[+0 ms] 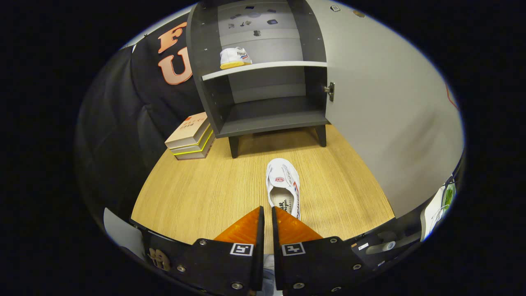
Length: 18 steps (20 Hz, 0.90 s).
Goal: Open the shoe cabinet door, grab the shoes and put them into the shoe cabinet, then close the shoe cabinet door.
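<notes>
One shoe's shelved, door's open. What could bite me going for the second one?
The gripper looks nearly shut, fingers just short of the white canvas shoe on the wooden floor; approaching like this would probably shove it. Carrying it in, it could clip the open pale grey cabinet door or knock the white yellow-soled shoe on the shelf.

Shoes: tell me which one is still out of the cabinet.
The white shoe on the floor, just ahead of the nearly closed gripper. The other shoe already sits on the open cabinet's upper shelf.

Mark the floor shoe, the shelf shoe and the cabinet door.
floor shoe [282, 187]: gripper view, insole, just ahead of the nearly closed jaws.
shelf shoe [234, 57]: gripper view, side.
cabinet door [382, 107]: gripper view, open panel.
</notes>
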Each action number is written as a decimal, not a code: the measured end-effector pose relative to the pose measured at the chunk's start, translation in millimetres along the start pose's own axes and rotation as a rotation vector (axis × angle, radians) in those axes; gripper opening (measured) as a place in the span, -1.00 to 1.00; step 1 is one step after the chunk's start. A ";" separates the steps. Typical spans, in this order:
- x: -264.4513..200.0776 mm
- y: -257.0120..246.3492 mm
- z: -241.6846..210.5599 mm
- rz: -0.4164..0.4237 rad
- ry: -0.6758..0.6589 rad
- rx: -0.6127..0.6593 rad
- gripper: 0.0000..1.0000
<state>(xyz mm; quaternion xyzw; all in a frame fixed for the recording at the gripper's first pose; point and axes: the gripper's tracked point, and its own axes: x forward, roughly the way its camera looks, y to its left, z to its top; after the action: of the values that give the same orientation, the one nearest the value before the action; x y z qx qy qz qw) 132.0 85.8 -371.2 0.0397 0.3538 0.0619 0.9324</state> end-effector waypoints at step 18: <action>165.8 6.4 -17.3 0.063 0.136 0.030 -0.64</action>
<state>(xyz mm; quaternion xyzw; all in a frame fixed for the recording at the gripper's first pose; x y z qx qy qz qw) 243.0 116.4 -492.0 0.0606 0.4160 0.0887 0.9030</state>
